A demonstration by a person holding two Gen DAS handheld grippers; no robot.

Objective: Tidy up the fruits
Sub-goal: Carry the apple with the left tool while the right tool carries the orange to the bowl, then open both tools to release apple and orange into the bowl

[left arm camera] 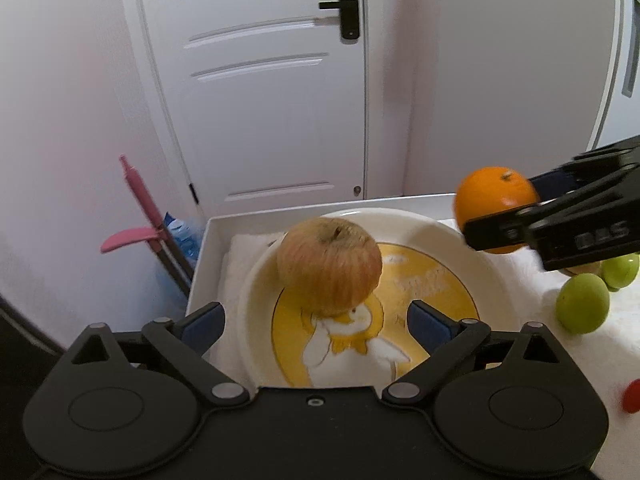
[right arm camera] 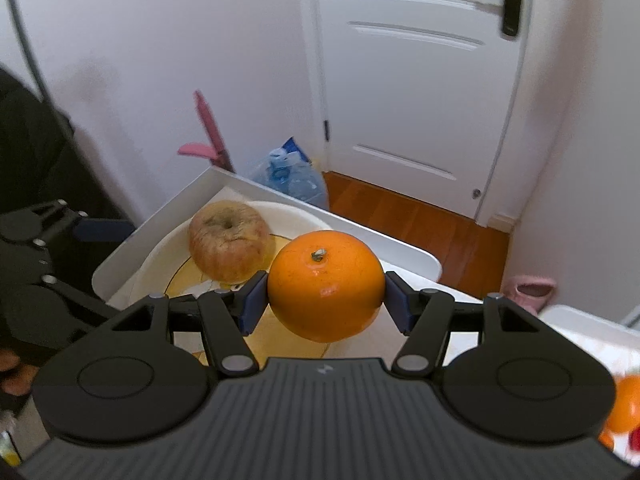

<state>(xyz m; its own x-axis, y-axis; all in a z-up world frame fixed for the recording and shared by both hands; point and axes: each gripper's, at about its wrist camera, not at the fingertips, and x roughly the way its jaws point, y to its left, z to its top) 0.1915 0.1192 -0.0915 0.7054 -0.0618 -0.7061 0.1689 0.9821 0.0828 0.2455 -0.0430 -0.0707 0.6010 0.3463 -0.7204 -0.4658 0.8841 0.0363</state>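
White panelled door (left arm camera: 256,80) with a black lever handle (left arm camera: 344,4) fills the background, a wooden floor (right arm camera: 420,220) at its foot. White shallow tray (left arm camera: 208,248) on the counter holds a round cream ceramic plate (left arm camera: 460,264) printed with a yellow disc and a white duck. One wrinkled red-yellow apple (left arm camera: 329,266) sits on the plate, stem end up, clear of the left gripper (left arm camera: 316,320), whose blue-padded fingers stand spread wide with nothing between them. Right gripper (right arm camera: 325,296) pinches a glossy round orange (right arm camera: 325,286) between both pads, held above the plate's edge, just beside the apple. Two small green round fruits (left arm camera: 584,298) lie on the white cloth to the right of the plate.
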